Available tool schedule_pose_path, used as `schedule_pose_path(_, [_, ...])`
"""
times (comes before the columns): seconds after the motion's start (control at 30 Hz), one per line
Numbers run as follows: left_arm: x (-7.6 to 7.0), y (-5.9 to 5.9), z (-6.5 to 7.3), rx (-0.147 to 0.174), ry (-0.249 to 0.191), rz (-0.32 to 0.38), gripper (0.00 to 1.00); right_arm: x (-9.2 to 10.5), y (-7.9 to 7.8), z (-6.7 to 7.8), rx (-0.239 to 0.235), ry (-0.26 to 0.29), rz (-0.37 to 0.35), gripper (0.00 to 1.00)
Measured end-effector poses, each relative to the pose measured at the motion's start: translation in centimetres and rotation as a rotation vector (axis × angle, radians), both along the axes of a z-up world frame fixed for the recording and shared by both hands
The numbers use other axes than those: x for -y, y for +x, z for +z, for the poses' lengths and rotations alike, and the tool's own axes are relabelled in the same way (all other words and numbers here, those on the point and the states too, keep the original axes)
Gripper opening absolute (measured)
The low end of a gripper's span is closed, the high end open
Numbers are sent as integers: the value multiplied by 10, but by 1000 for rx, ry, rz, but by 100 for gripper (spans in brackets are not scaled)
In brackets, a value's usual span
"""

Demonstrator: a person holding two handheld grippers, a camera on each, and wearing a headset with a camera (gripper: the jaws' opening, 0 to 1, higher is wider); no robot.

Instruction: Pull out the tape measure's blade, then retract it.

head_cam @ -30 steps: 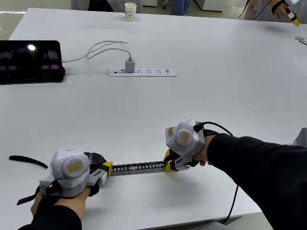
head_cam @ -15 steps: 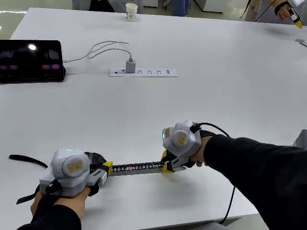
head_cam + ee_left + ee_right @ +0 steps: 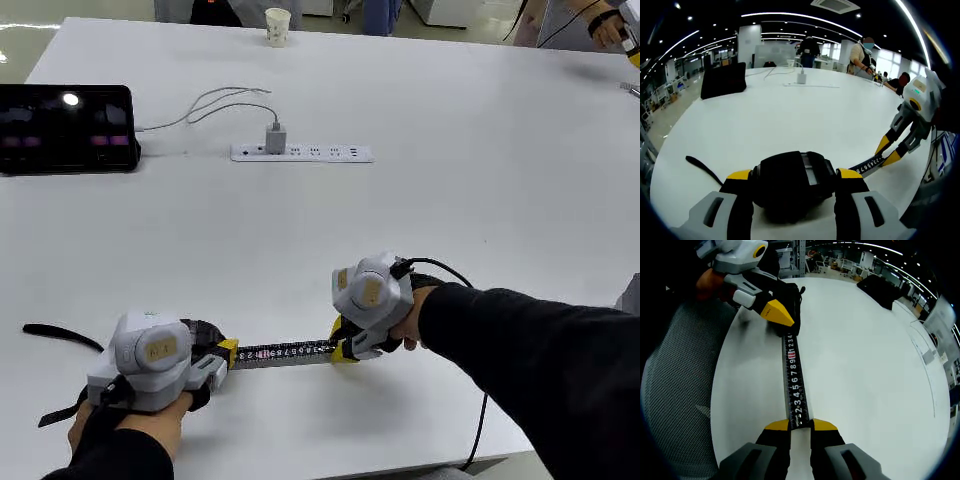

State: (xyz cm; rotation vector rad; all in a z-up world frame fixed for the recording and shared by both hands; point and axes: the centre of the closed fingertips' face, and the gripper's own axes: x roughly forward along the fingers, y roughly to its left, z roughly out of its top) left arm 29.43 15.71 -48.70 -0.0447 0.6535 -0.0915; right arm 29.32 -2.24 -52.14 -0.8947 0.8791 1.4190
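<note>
At the desk's (image 3: 420, 230) near edge, the left claw (image 3: 794, 174) squeezed the black tape measure (image 3: 203, 333); its blade (image 3: 794, 382) lay stretched rightward along the top, tip pinched in the right claw (image 3: 800, 425).

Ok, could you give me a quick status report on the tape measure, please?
Left gripper shut on tape measure case. Right gripper shut on blade tip, blade partly out. Power strip and tablet sit far back, out of the way.
</note>
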Motion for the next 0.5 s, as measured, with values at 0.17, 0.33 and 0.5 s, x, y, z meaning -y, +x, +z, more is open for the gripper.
schedule_pose_path(0.17, [0, 0, 0, -1, 1, 2, 61, -2, 1, -1, 0, 4, -3, 11])
schedule_pose_path(0.33, [0, 0, 0, -3, 1, 1, 61, -5, 0, -1, 0, 11, -8, 11])
schedule_pose_path(0.5, [1, 0, 0, -5, 1, 1, 61, -7, -1, -1, -2, 16, -8, 11])
